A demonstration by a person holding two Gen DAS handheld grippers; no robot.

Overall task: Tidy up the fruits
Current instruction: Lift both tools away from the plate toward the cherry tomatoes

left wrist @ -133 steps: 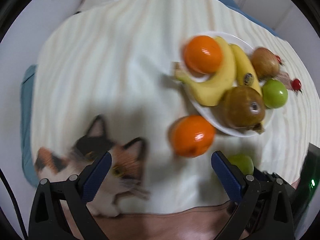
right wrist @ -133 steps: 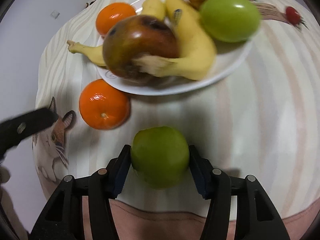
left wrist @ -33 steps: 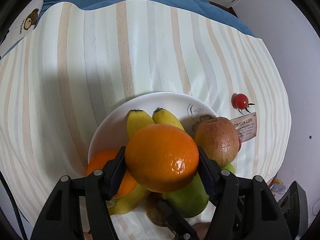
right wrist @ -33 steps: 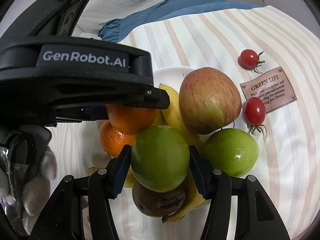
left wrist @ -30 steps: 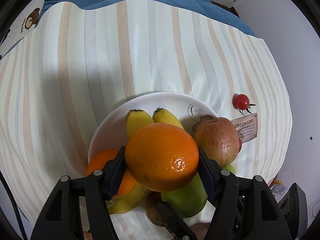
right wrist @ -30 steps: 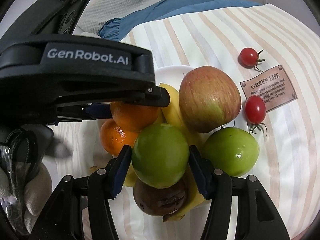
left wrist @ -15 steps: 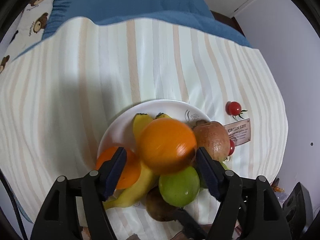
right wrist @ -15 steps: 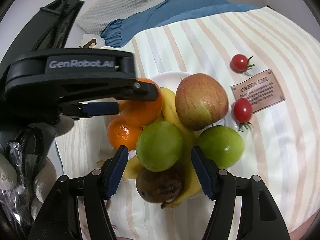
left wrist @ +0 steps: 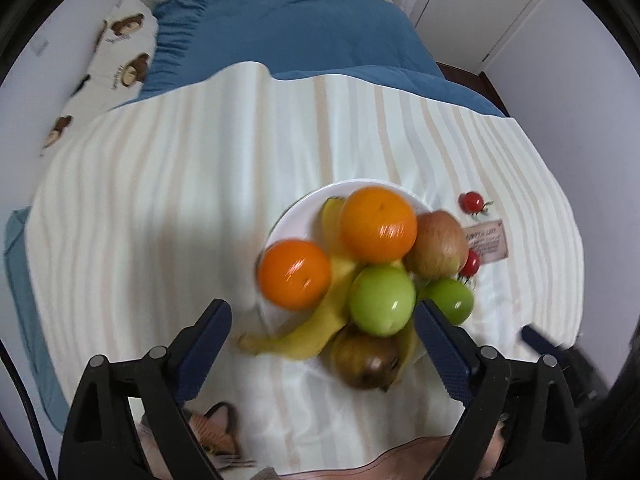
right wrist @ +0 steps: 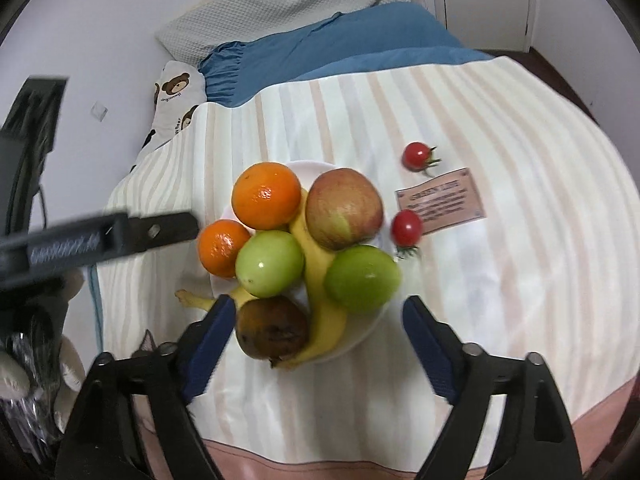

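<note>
— Both sets of fingers, what do they hold?

— Nothing. My left gripper and right gripper have just been opening; the jaws stand wide, with no fruit between them.

— Where's the fruit?

— Piled on the white plate on the striped cloth: two oranges, two green apples, a red apple, bananas and a dark brown fruit. Two cherry tomatoes lie just beside the plate.

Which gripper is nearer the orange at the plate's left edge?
Left. Both grippers' jaws have just been opening, nothing gripped. The left gripper hangs beside that orange; the right gripper sits further right, over the brown fruit.
</note>
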